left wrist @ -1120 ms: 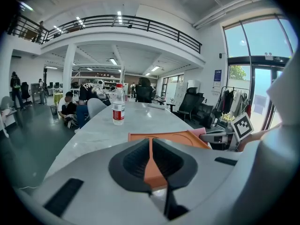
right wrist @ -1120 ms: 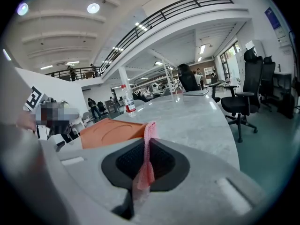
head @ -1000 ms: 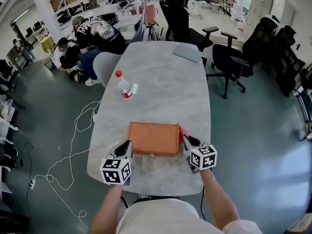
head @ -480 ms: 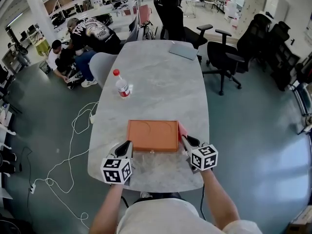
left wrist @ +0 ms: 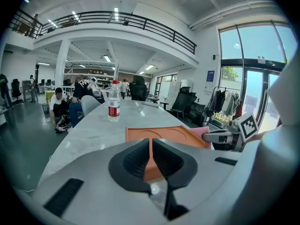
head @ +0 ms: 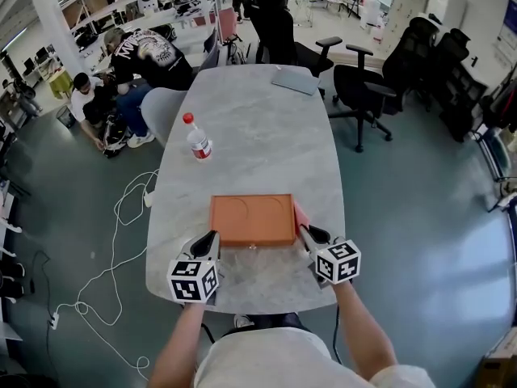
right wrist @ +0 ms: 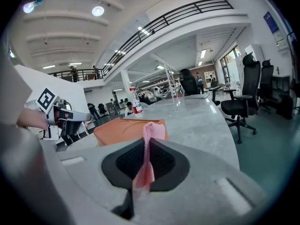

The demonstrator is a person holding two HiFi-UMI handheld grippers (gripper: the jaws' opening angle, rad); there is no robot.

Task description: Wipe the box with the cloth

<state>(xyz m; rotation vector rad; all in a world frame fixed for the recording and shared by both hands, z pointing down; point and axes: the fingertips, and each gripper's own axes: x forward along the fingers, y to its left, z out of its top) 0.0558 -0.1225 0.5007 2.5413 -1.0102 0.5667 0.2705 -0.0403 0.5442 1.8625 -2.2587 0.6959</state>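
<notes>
The cloth (right wrist: 146, 142) is pinched in the jaws of the right gripper (head: 305, 231), just right of the crosswise-lying box (head: 252, 219); those of the left gripper (head: 213, 239) are pressed together, empty.

On the bench (head: 258, 128), the box (head: 252, 220) lies between my left claw (head: 212, 238) and right claw (head: 304, 230), the cloth (head: 300, 215) in the right one; a bottle (head: 196, 140) stands beyond the left.

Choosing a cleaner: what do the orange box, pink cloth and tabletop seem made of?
The box looks matte orange with circular recesses on top: probably moulded plastic, perhaps leatherette. The cloth is thin pink fabric, hanging limp. The tabletop is glossy, grey-veined: stone or marble-look laminate, unclear which.
</notes>
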